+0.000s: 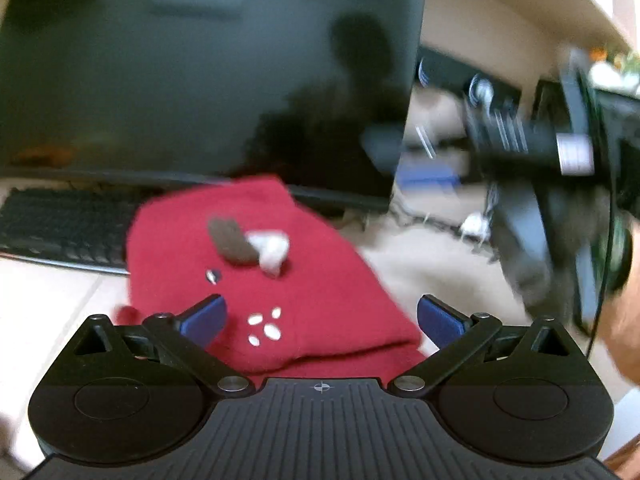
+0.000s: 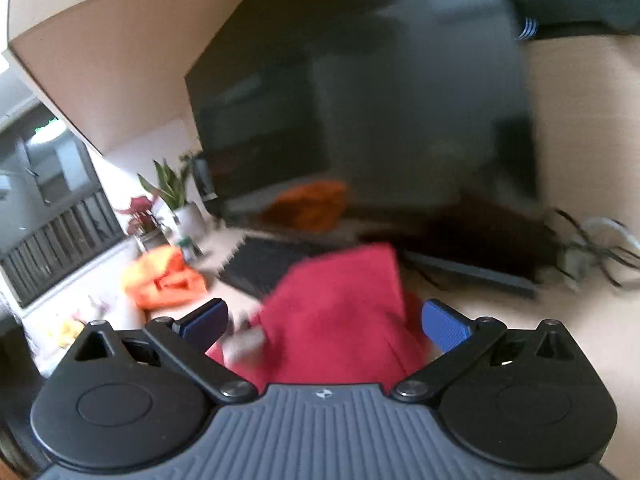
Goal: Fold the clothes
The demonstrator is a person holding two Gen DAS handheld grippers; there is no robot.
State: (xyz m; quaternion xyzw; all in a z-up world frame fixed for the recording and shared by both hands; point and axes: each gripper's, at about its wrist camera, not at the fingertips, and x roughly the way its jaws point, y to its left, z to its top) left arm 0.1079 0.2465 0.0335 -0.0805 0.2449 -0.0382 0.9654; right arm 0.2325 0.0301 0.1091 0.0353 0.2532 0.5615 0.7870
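A red garment (image 1: 280,280) lies folded on the pale desk, with a brown and white patch and small white marks on its top. My left gripper (image 1: 320,320) hovers open just above its near edge, blue pads (image 1: 206,318) spread wide and holding nothing. In the right wrist view the same red garment (image 2: 340,312) sits below and between the fingers of my right gripper (image 2: 324,322), which is also open. The right gripper (image 1: 560,152) shows blurred at the right of the left wrist view.
A big dark monitor (image 1: 208,72) stands right behind the garment, with a black keyboard (image 1: 60,228) at its foot. Orange clothes (image 2: 164,280) lie to the left, another orange piece (image 2: 312,204) under the monitor. Cables (image 2: 592,252) trail at the right. Potted plants (image 2: 172,196) stand far left.
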